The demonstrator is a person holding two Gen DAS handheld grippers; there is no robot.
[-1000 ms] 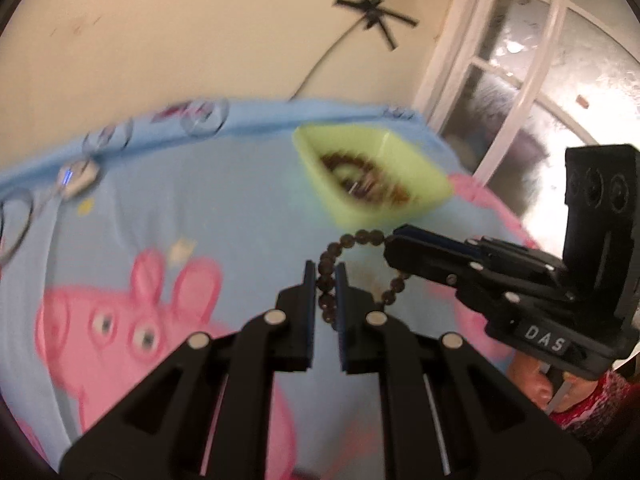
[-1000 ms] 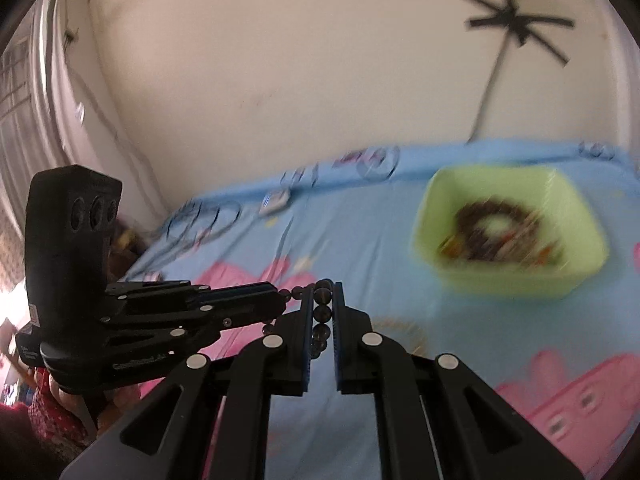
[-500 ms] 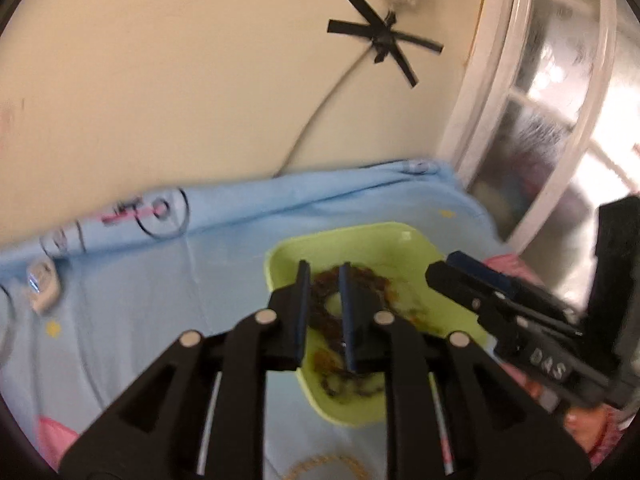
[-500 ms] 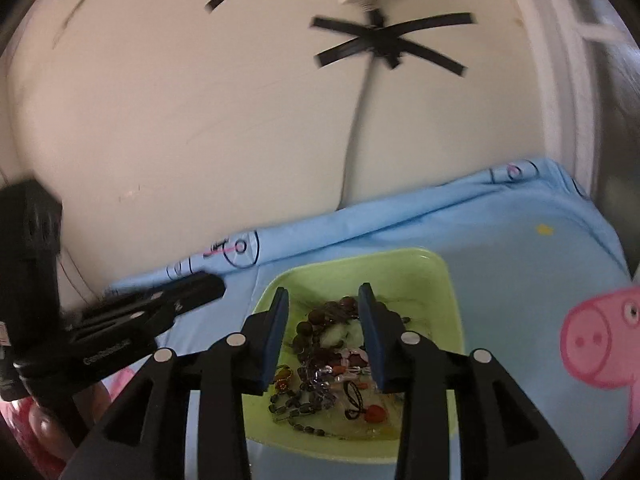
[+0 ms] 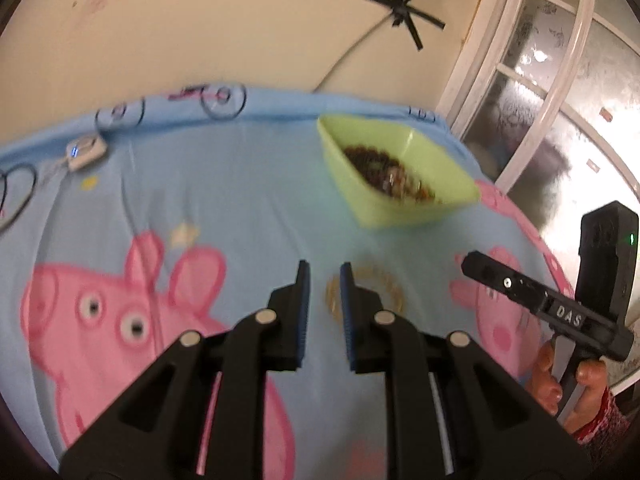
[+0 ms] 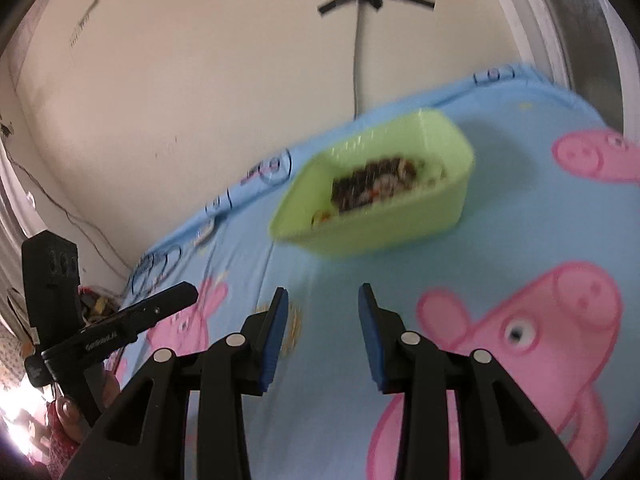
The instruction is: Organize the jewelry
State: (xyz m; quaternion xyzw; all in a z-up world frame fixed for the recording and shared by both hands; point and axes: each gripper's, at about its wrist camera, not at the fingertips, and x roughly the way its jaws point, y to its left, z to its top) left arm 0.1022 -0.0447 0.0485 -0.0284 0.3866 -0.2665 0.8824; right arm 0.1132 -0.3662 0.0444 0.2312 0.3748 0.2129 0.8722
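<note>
A light green bowl (image 5: 444,188) holding dark beaded jewelry (image 5: 384,170) stands on the blue cartoon-pig sheet, far right of centre; it also shows in the right wrist view (image 6: 400,224). A thin gold chain (image 5: 368,292) lies in a ring on the sheet just beyond my left gripper (image 5: 324,270), which is open and empty. My right gripper (image 6: 322,294) is open and empty, hovering short of the bowl; the chain (image 6: 294,320) shows by its left finger. The right gripper also shows at the right of the left wrist view (image 5: 520,284).
A white device (image 5: 86,152) with a blue light and cables lies at the sheet's far left edge. The wall with a taped cable (image 5: 404,14) runs behind the bed. A white window frame (image 5: 520,92) stands at the right.
The dark bead bracelet held by both grippers a second ago is gone from them. Both grippers opened over the bowl, then drew back from it toward the near side.
</note>
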